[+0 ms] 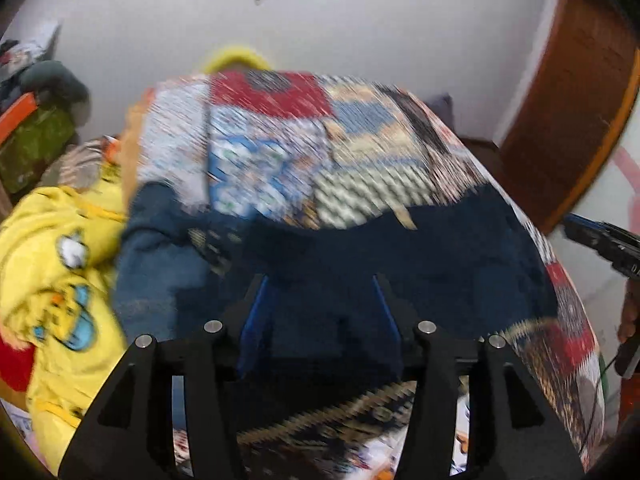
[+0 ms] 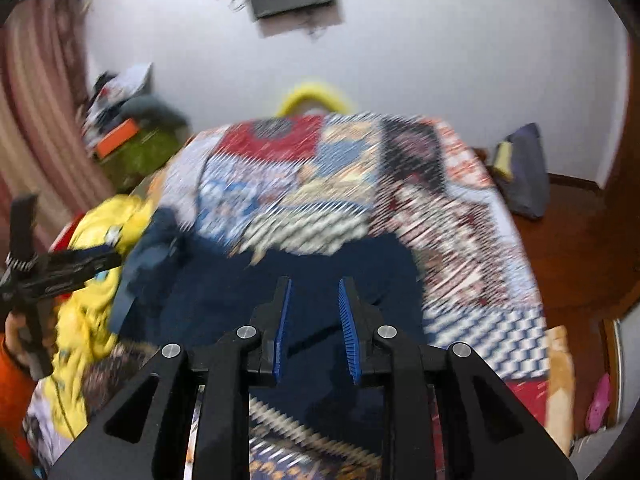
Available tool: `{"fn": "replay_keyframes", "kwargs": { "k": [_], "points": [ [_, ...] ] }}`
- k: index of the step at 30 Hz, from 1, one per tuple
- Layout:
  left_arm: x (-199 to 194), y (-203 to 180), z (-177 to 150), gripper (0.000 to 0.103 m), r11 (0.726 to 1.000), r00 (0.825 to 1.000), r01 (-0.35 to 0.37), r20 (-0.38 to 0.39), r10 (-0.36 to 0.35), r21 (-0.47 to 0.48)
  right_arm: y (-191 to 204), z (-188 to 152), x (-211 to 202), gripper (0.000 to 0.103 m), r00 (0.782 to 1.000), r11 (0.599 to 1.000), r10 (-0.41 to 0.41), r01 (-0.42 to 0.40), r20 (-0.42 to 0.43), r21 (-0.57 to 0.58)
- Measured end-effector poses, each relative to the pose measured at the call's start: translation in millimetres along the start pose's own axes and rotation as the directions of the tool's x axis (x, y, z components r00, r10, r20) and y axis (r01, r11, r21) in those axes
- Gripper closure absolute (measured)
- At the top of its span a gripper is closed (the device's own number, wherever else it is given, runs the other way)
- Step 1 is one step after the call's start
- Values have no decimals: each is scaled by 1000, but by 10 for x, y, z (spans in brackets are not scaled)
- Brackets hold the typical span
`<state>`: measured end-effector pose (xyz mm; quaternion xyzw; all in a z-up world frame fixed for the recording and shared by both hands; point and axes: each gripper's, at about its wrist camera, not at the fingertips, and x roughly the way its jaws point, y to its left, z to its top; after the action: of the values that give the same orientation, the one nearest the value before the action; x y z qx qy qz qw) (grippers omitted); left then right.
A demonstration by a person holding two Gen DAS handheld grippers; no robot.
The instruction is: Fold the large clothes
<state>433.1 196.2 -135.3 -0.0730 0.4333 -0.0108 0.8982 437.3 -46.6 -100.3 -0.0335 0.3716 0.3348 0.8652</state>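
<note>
Spread flat on the bed (image 2: 480, 248), long axis crosswise, navy garment (image 2: 320, 280) directly beneath both grippers — left (image 1: 320, 280) and right (image 2: 314, 284), jaws parted, empty — yellow clothes (image 1: 60, 248) heaped nearer the left.

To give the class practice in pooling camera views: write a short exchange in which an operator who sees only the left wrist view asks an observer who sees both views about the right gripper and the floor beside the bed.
Operator: I only glimpse the right gripper at my frame's edge. How do its jaws stand?
Observer: The right gripper has its jaws apart above the navy garment, clamping nothing.
Operator: Is anything on the floor to the right of the bed?
Observer: Yes, what looks like a pink slipper lies there, beside the quilt.
</note>
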Motion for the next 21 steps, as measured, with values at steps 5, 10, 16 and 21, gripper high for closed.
{"fn": "replay_keyframes", "kwargs": {
  "k": [5,10,16,21],
  "points": [
    [369,-304,-280,52,997,995,60,-76,-57,46,334,-245,392,81,994,995,66,-72,-89,-65],
    [654,-261,-430,43,999,997,-11,-81,15,47,394,-399,776,71,989,994,24,-39,-145,-103],
    [585,-3,-590,32,998,998,-47,-31,48,34,-21,-544,758,42,993,1000,-22,21,-119,-10],
    [492,325,-810,31,991,991,-130,-42,130,0,-109,-692,572,44,993,1000,-2,-1,-116,-28]
  ]
}}
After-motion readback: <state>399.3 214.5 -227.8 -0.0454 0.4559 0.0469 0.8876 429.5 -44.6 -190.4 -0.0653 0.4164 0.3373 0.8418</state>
